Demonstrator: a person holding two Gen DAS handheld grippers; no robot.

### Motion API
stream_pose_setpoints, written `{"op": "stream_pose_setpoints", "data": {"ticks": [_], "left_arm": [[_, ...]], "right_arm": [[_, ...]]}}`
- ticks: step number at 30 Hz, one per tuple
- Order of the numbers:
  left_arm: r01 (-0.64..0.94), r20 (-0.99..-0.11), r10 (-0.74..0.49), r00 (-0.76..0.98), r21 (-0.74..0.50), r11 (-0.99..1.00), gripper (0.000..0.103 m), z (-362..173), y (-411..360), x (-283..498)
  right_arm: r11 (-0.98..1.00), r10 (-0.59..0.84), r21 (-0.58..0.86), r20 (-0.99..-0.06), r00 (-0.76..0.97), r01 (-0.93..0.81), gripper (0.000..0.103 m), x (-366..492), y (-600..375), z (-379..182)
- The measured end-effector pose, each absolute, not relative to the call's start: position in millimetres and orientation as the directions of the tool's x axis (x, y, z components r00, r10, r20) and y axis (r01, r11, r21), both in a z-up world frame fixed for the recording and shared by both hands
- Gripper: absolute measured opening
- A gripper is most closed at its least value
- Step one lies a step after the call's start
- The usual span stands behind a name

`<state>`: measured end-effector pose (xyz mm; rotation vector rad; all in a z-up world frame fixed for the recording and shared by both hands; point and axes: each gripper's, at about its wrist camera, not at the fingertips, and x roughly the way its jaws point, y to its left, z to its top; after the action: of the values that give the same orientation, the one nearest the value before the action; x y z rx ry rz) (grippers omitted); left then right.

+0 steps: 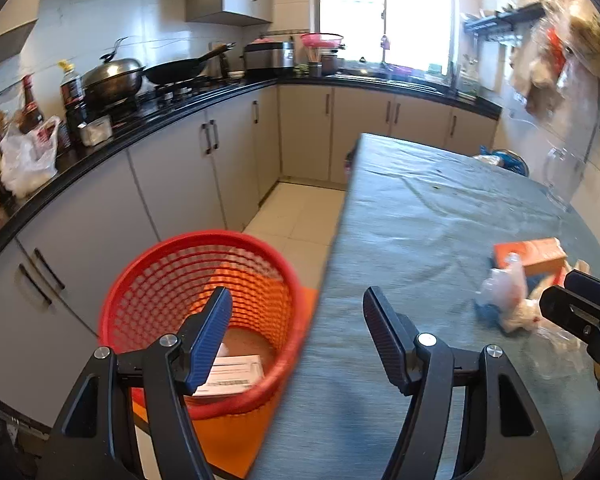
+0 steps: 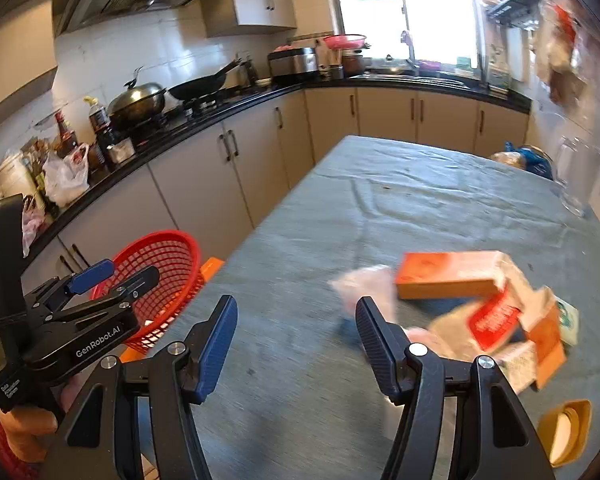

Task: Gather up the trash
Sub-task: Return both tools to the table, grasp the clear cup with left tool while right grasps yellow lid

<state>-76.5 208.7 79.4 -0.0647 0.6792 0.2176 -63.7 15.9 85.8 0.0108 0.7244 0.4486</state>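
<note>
A red mesh basket stands on an orange stool left of the table; a white printed box lies inside it. The basket also shows in the right wrist view. My left gripper is open and empty, over the basket's right rim and the table edge. A trash pile lies on the table: an orange carton, a clear plastic wrapper, a red-labelled packet and more cartons. My right gripper is open and empty, just left of the pile. The carton and wrapper show in the left wrist view.
A grey-green cloth covers the table. A yellow container sits at the near right edge. A glass jug and a blue bag stand at the far end. Kitchen counter with woks and bottles runs along the left.
</note>
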Motion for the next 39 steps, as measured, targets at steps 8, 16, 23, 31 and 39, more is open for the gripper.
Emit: {"op": "stream_pose_setpoints", "data": {"ticks": [8, 16, 23, 31, 39], "left_arm": [[-0.097, -0.64, 0.108, 0.761, 0.053, 0.994, 0.067, 79.8, 140.8, -68.0], [0.052, -0.675, -0.019, 0.737, 0.028, 0.998, 0.067, 72.8, 87.3, -55.8], [0.291, -0.719, -0.286, 0.633, -0.122, 0.949, 0.067, 63.8, 45.0, -54.5], [0.456, -0.719, -0.253, 0.648, 0.1, 0.885, 0.081, 53.2, -18.9, -71.1], [0.482, -0.7, -0.11, 0.706, 0.361, 0.798, 0.088, 23.7, -57.0, -70.0]], "right_arm": [[0.928, 0.373, 0.224, -0.607, 0.702, -0.299, 0.066, -81.3, -63.6, 91.1], [0.953, 0.271, 0.28, -0.614, 0.741, -0.116, 0.061, -100.2, -170.2, 83.6], [0.951, 0.197, 0.308, -0.657, 0.728, 0.02, 0.055, -111.7, -237.0, 60.4], [0.932, 0.225, 0.358, -0.68, 0.698, 0.048, 0.05, -113.1, -259.6, 43.9], [0.918, 0.263, 0.394, -0.695, 0.669, 0.049, 0.05, -107.6, -261.4, 31.4]]}}
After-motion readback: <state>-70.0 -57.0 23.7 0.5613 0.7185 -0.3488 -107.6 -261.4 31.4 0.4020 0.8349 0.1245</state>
